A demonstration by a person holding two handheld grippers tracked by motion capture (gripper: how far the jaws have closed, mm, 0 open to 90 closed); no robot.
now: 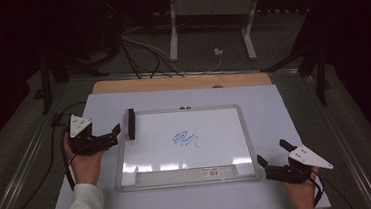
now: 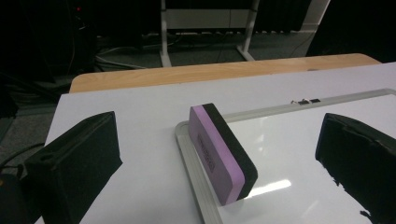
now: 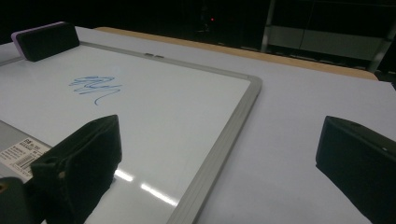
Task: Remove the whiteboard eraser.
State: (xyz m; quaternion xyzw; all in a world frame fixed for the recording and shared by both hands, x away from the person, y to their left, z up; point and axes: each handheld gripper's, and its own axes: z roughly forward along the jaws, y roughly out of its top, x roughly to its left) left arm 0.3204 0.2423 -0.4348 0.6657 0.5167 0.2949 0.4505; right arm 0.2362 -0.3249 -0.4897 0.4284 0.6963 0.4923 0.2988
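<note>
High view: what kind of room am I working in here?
Probably a lab or recording studio rather than a home: a dark room, loose cables on the grey floor, a white metal stand frame behind the table, and a white-covered wooden table carrying a grey-framed whiteboard.

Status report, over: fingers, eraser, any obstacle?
Left gripper open, at the eraser, not gripping. Right gripper open, idle. Scribble unwiped; path clear.

We are seeing one whiteboard [image 1: 184,147], one eraser [image 1: 128,124] at its far left corner, one blue scribble [image 1: 185,140], and two grippers, left [image 1: 117,132] and right [image 1: 270,154].
</note>
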